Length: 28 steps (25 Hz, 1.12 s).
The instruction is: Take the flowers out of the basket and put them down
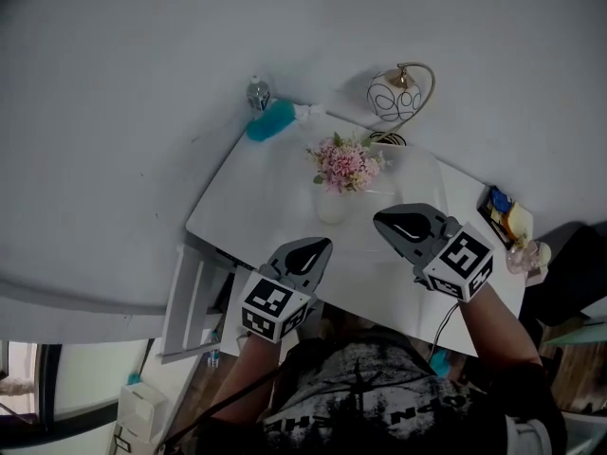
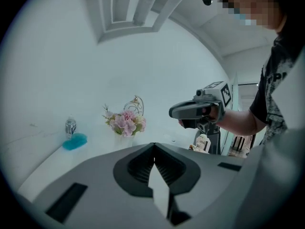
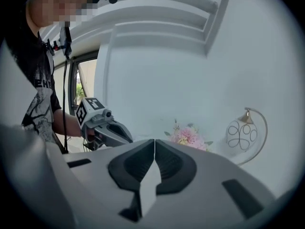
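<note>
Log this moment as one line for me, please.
left claw: shut, empty | right claw: shut, empty | flowers: in basket, untouched

Pink flowers, green-leaved, on a white table; turquoise object at their ten o'clock. The grey left gripper and right gripper bear black-and-white square markers.

The person wears a black short-sleeved T-shirt with pale grey lettering and a faded print across the chest. The left gripper and the right gripper look alike: each has a smooth light-grey shell that tapers to a point, with a black ribbed teardrop recess around the jaws. At the near end of each is a white cube printed with black square markers, the left cube and the right cube. A thin dark cable trails from the right gripper towards the body.
</note>
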Motion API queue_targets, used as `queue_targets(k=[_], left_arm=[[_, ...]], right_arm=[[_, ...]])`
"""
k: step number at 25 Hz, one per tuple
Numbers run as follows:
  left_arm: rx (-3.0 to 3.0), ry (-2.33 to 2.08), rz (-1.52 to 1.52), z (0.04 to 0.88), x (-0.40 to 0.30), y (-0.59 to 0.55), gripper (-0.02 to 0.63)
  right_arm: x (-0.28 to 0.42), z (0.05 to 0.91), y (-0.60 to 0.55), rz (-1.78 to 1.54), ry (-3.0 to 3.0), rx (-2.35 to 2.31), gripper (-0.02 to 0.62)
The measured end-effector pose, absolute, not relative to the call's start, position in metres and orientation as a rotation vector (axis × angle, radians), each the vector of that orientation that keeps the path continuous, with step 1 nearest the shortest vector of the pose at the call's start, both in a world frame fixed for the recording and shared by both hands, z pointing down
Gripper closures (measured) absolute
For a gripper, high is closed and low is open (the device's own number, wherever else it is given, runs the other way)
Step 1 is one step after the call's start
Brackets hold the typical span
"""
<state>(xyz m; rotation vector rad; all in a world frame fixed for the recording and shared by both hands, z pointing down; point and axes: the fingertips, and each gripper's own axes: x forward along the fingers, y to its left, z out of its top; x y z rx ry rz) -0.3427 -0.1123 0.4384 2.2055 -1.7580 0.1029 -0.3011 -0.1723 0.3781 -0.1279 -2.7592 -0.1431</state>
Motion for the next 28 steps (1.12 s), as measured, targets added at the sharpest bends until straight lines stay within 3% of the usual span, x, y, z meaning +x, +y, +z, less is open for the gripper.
queue_targets(k=[11,18,24,28], left_arm=[[2.184,-1.750,0.055,0.443,-0.358,-0.111,0.592],[2.166,-1.748,0.002,0.443,-0.368,-0.114,0.592],[2.153,-1.720,-0.010,0.453,-0.365,-0.112,0.592],[2.152,-1.716,-0.024,0.456,-0.365,-0.112,0.592]], right_arm=[[-0.338,0.474,-0.236,-0.194,-2.492,-0.143,0.578],[-0.360,0.509,-0.261,-0.049,-2.495,-0.116,0.561],[-0.370,0.526,-0.264,-0.012,-2.545,-0.137,0.331],[-0.383,0.535,-0.271,0.115,-2.592,-0.125,0.256]])
